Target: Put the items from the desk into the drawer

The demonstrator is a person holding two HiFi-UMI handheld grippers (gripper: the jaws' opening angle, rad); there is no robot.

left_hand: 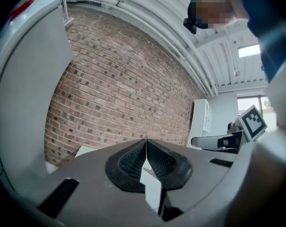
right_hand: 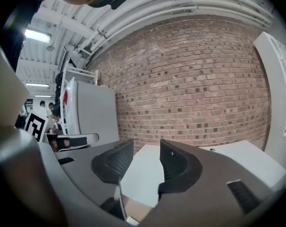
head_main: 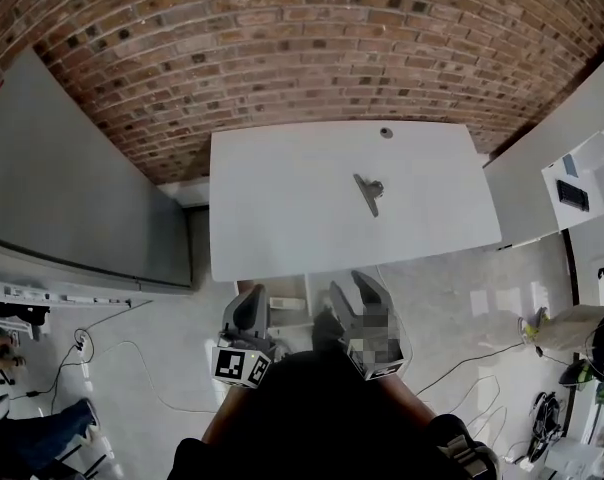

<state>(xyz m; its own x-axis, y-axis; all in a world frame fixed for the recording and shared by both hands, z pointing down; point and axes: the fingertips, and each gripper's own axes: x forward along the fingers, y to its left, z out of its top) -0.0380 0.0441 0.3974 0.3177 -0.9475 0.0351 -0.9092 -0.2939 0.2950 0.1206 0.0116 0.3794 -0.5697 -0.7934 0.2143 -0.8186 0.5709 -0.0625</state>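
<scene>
Right gripper view: right gripper [right_hand: 146, 148] half-open, empty.

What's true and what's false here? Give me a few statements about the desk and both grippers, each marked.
A small grey item lies on the white desk. True.
The right gripper is clamped on that item. False: its jaws stand apart with nothing between them.
The left gripper has its jaws together. True.
The wall behind the desk is tiled. False: it is a brick wall.
</scene>
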